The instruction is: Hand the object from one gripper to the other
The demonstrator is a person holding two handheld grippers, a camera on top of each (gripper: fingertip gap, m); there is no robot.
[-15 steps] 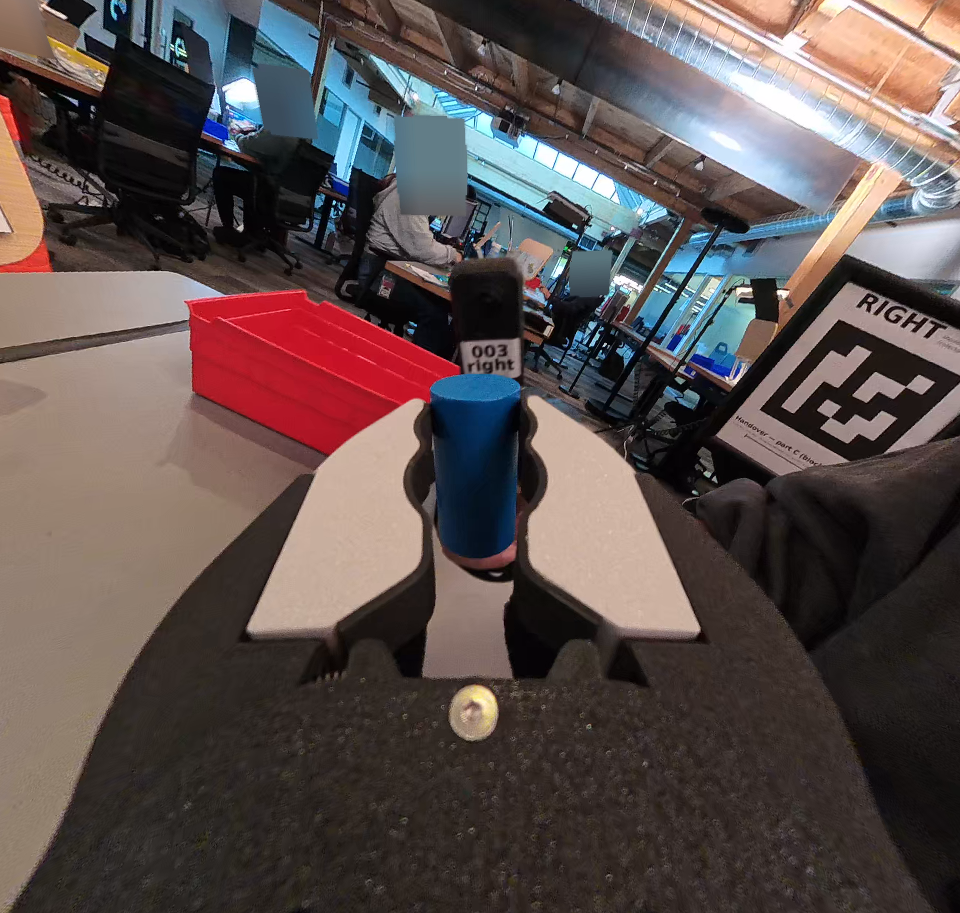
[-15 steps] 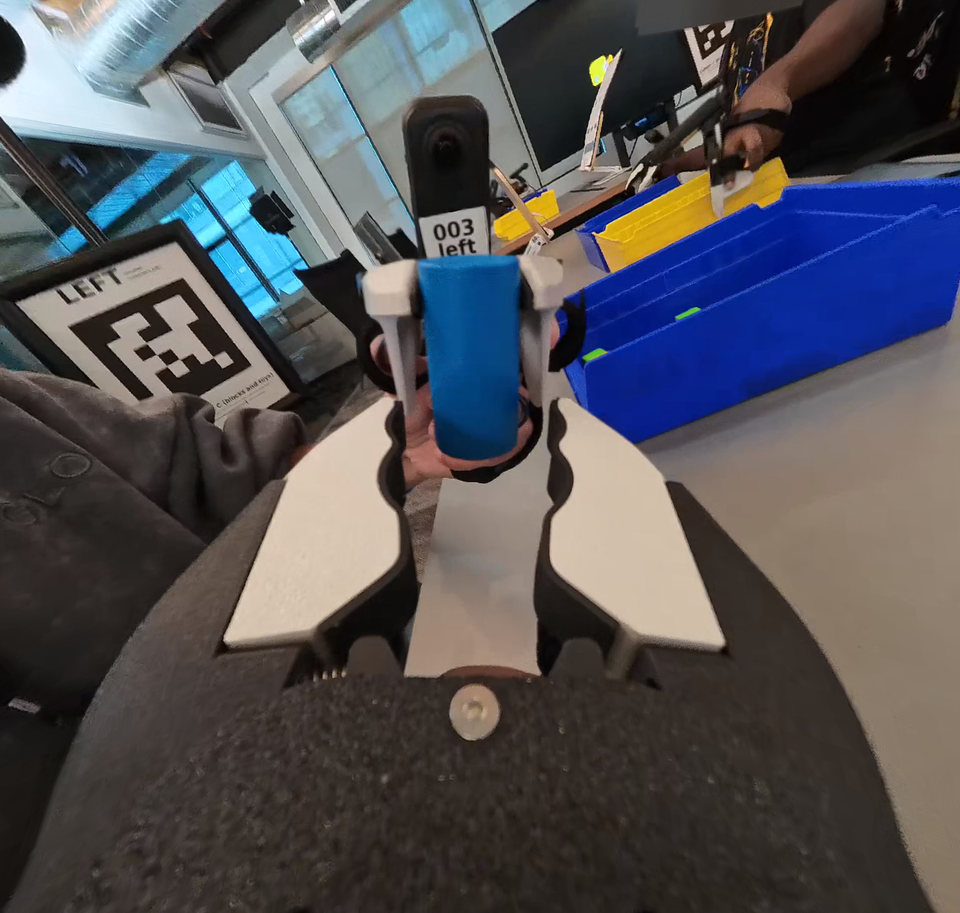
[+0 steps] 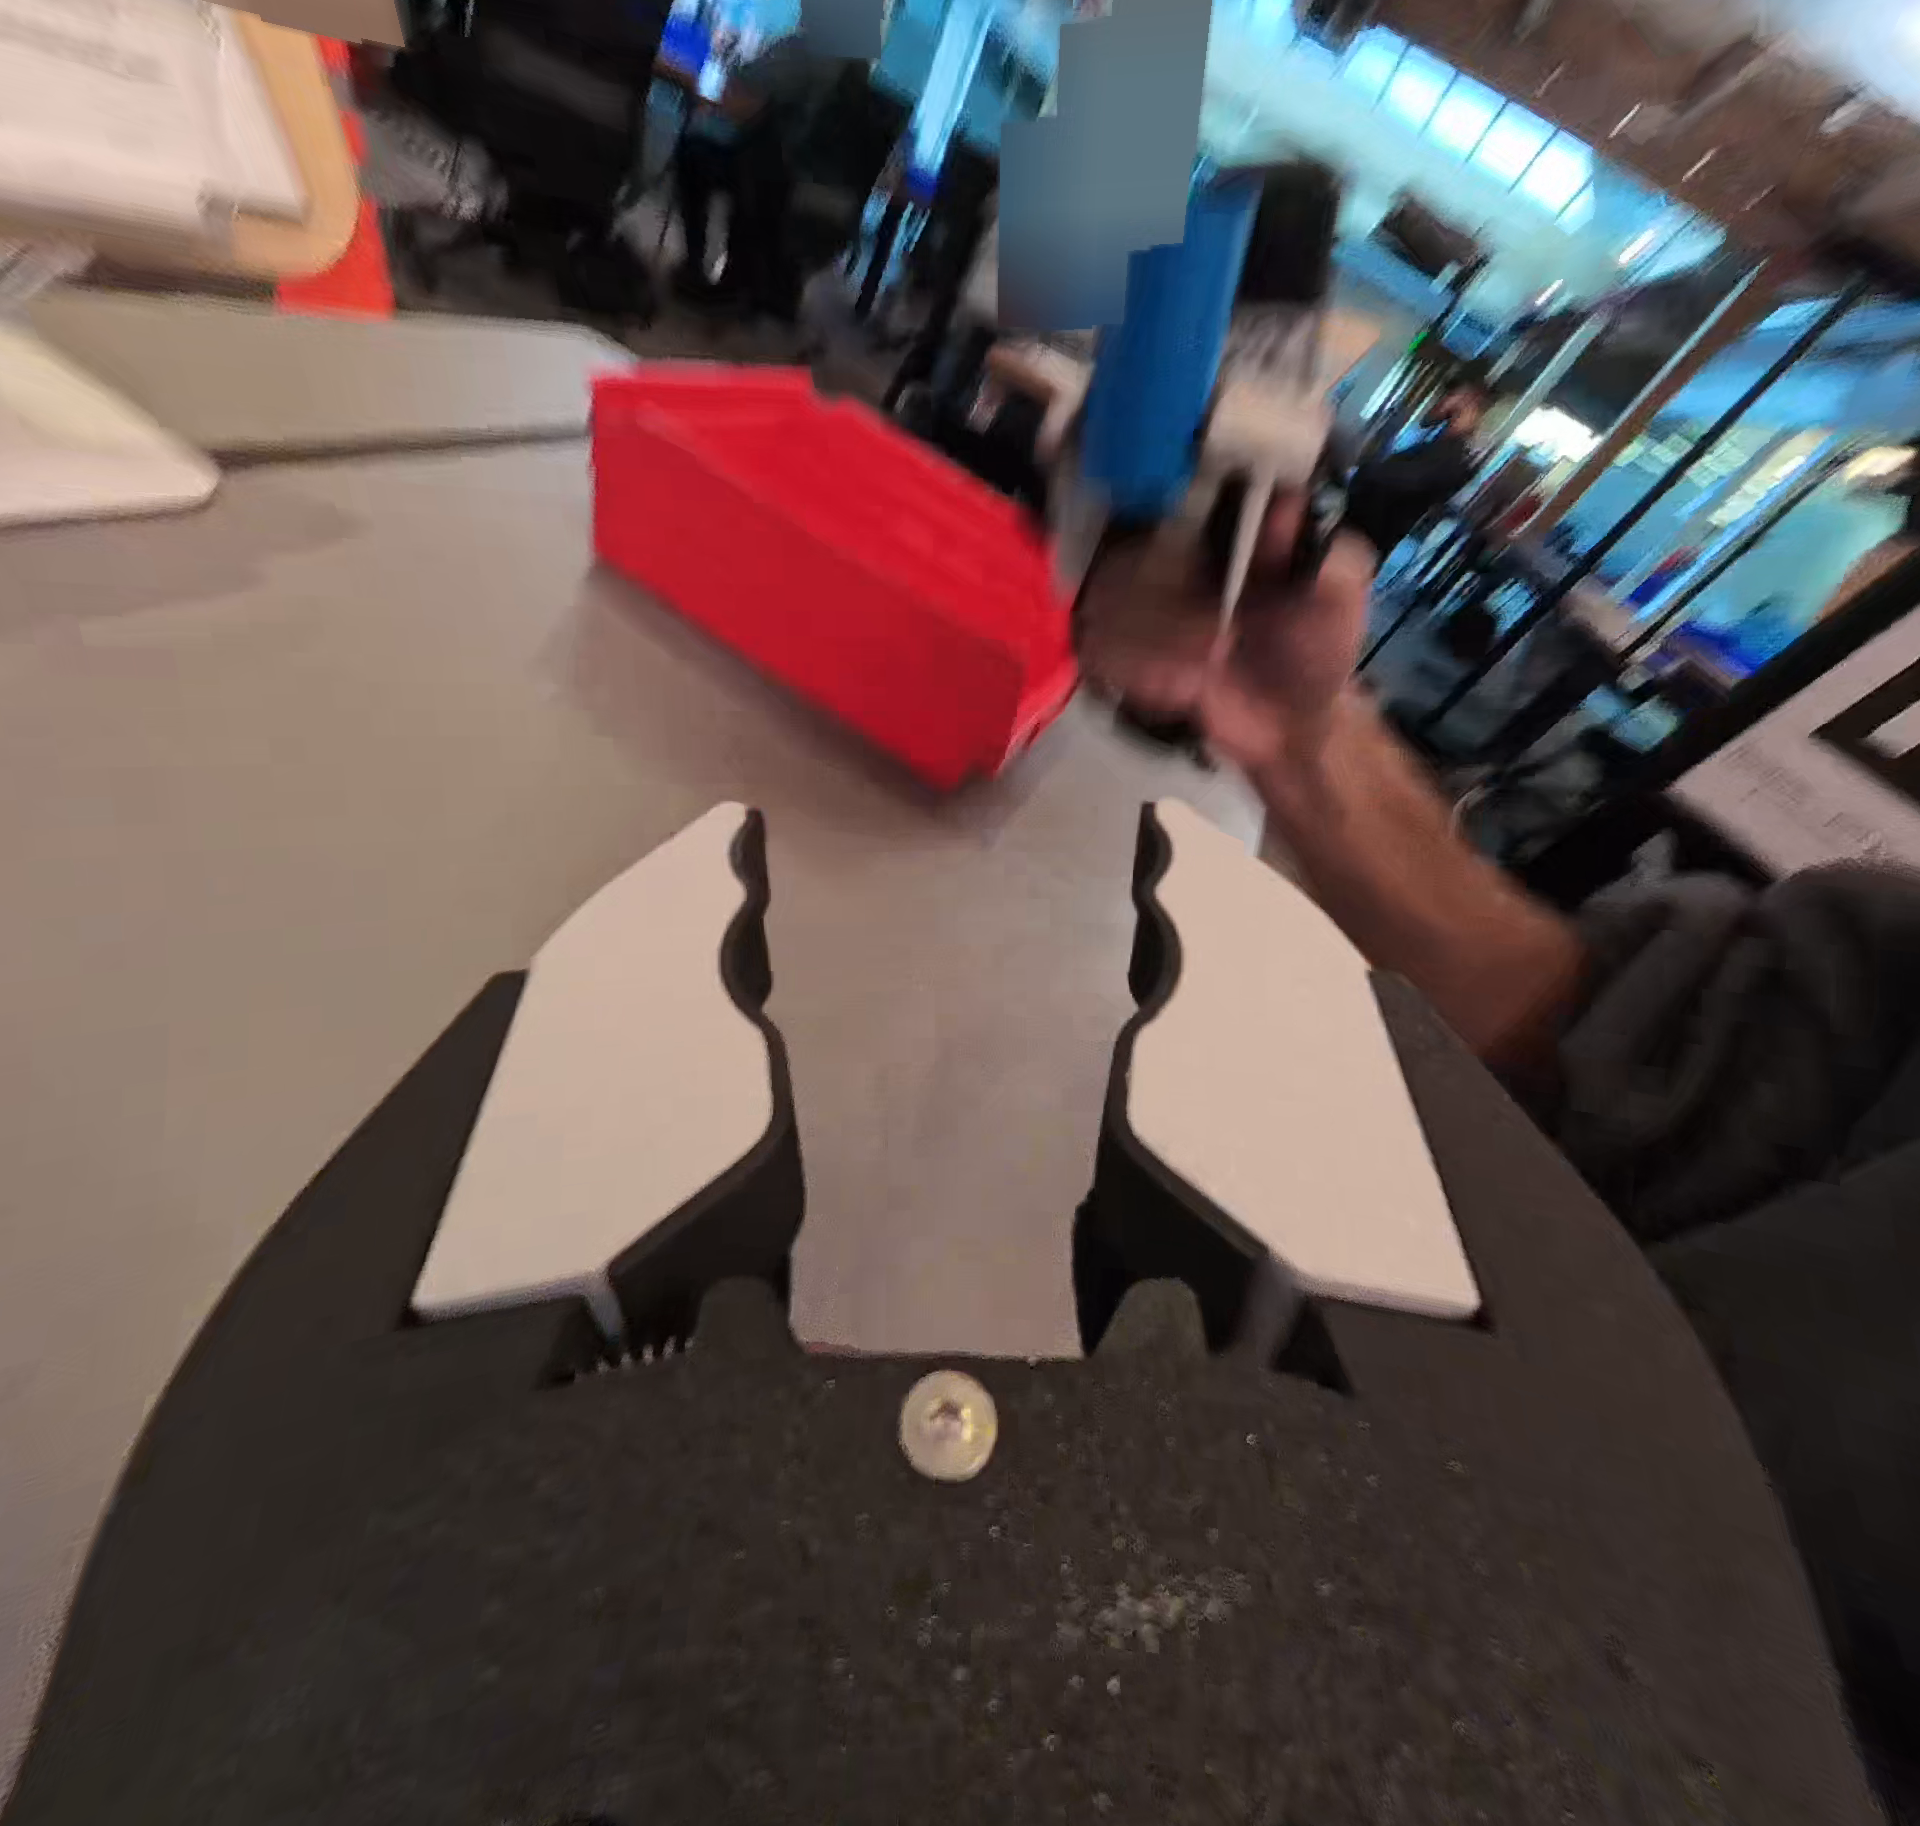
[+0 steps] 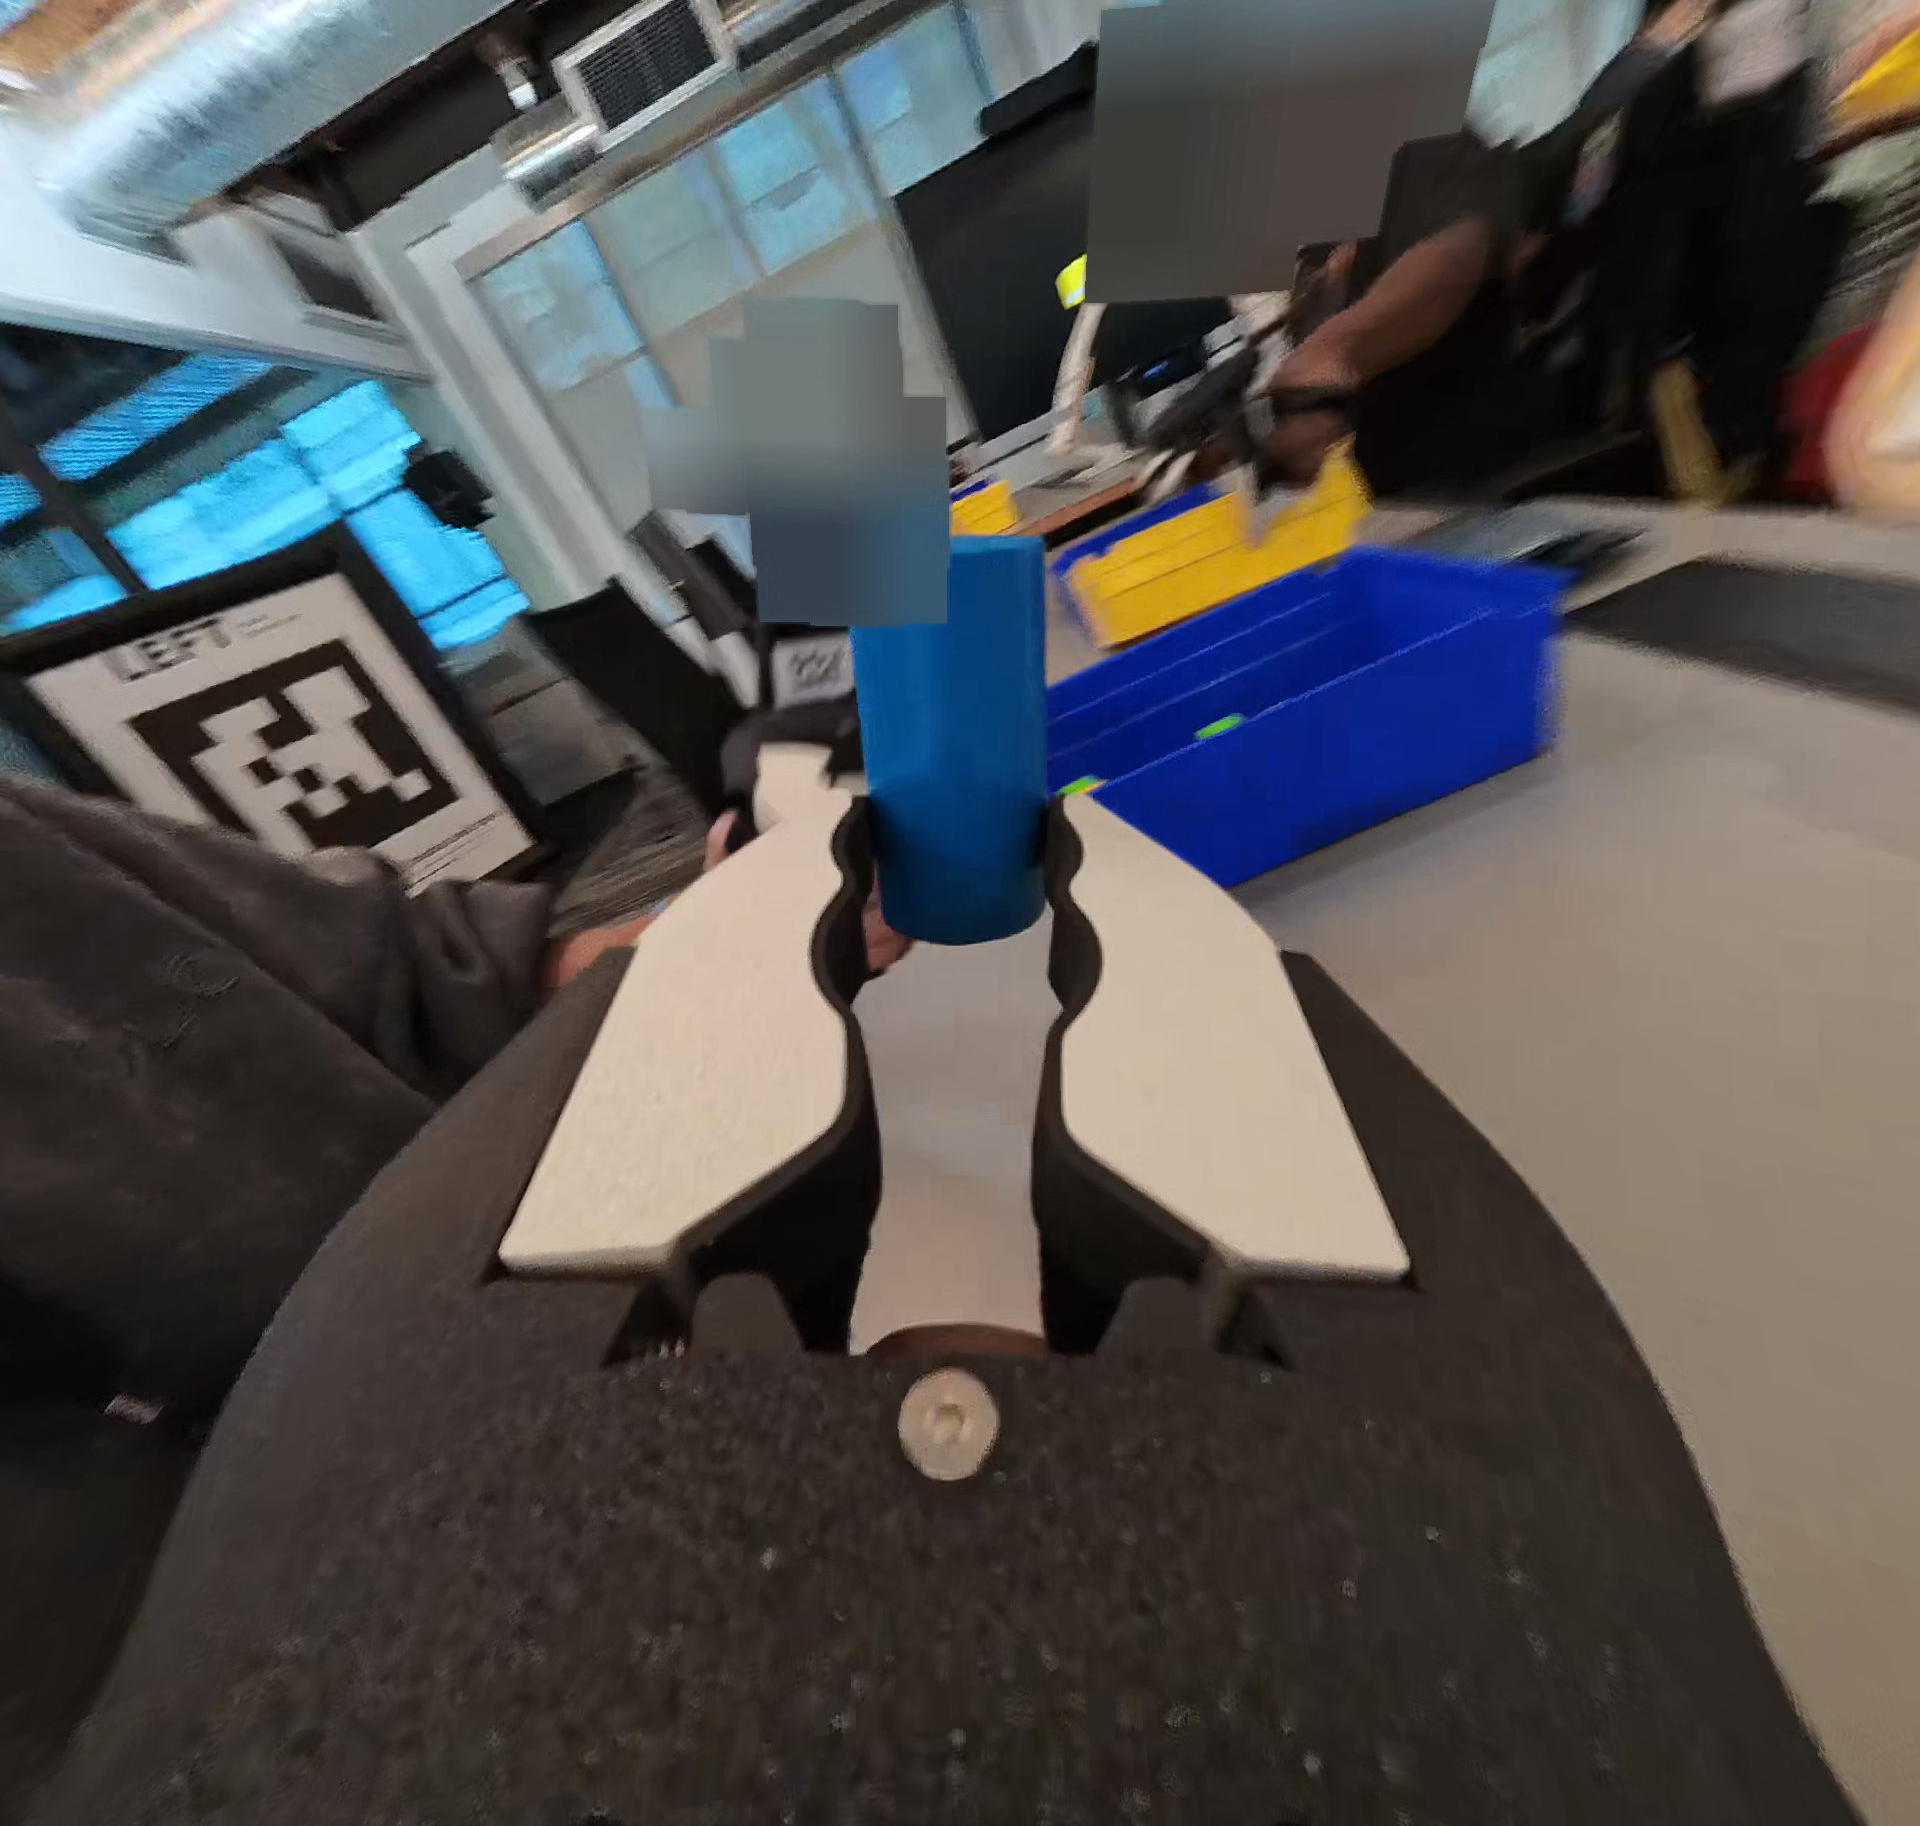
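The blue cylinder (image 4: 951, 737) stands upright between the tips of my right gripper (image 4: 953, 820), which is shut on its lower part. In the left wrist view the same cylinder (image 3: 1164, 353) shows blurred, held up by the right gripper (image 3: 1174, 519) in a hand (image 3: 1226, 633) ahead and to the right. My left gripper (image 3: 945, 820) is open and empty over the grey table (image 3: 312, 737), well apart from the cylinder. A white finger of the left gripper (image 4: 790, 789) shows just behind the cylinder's left side.
A red bin (image 3: 831, 550) sits on the table ahead of the left gripper. A blue bin (image 4: 1299, 706) and a yellow bin (image 4: 1205, 550) stand to the right of the right gripper. A framed marker board (image 4: 281, 727) stands at the left. A person works at the back right.
My left gripper has opened, let go of the cylinder and drawn back and down. My right gripper has shut on the cylinder and now holds it alone.
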